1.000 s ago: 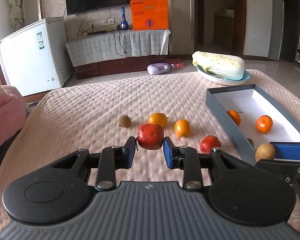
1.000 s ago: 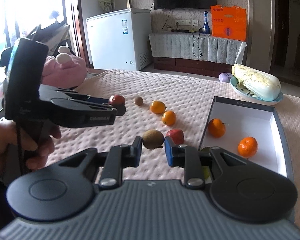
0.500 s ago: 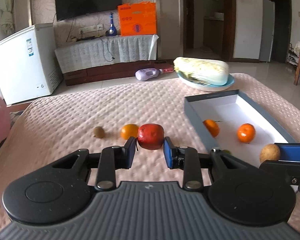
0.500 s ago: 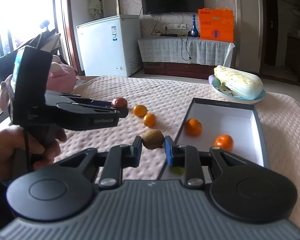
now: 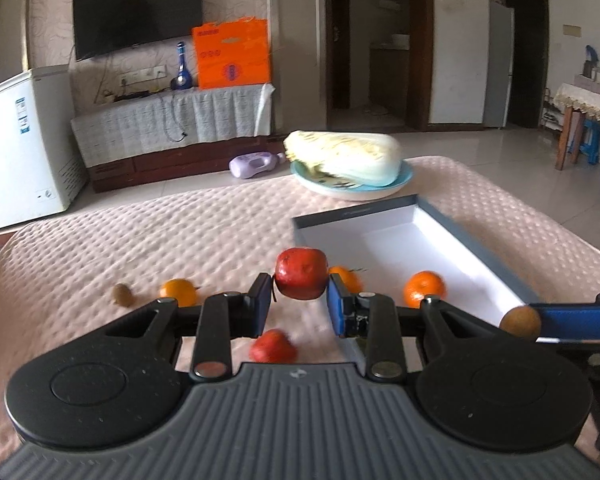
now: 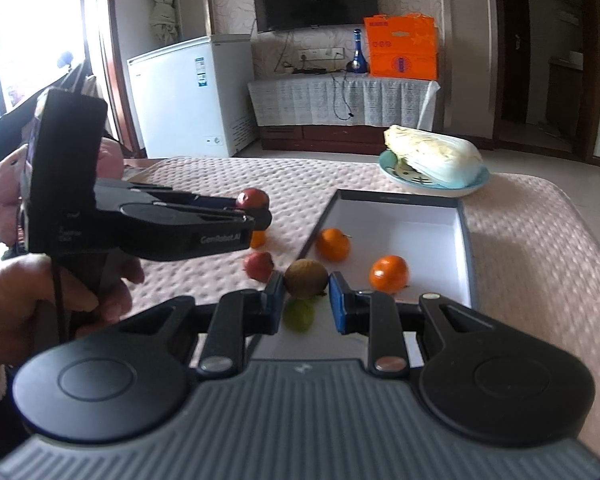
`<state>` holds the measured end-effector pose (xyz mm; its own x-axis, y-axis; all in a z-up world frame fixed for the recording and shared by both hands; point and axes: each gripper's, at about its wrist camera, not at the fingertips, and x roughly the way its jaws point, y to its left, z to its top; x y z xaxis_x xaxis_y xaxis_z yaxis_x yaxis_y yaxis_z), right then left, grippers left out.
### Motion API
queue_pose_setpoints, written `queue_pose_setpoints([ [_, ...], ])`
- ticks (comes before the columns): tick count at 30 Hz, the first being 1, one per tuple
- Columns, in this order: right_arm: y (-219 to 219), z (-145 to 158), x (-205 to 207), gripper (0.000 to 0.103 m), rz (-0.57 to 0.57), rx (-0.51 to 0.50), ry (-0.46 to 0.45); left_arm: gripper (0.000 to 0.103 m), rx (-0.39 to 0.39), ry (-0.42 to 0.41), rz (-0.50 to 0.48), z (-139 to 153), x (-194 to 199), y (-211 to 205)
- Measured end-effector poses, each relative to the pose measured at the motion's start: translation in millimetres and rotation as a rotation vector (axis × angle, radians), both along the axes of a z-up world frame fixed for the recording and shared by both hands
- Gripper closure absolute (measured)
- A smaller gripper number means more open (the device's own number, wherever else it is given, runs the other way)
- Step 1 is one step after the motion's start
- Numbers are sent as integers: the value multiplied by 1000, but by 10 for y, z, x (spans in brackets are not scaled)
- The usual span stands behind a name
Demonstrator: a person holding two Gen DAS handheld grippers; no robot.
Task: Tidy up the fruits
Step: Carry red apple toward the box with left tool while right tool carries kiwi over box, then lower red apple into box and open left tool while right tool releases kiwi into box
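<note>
Two fruits ride clear of the table, your left gripper clamping a red apple, your right gripper a kiwi above the box; releasing either beside the rim risks it rolling off

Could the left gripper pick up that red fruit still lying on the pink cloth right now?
Probably not yet. The left gripper is already shut on a red apple, so its jaws are full. The loose red fruit lies close below it, with nothing covering it.
</note>
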<state>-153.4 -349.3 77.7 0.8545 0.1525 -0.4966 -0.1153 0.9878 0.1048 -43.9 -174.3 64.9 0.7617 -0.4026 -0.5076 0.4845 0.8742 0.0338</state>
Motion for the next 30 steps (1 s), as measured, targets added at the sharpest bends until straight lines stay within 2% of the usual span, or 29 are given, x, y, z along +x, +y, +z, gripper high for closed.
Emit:
queue_pose_setpoints([
  [14, -218, -84, -96, 75, -38, -25, 40, 68, -33, 11, -82, -52, 4, -557],
  [30, -273, -169, -146, 75, -41, -31, 88, 67, -24, 56, -105, -265, 112, -943],
])
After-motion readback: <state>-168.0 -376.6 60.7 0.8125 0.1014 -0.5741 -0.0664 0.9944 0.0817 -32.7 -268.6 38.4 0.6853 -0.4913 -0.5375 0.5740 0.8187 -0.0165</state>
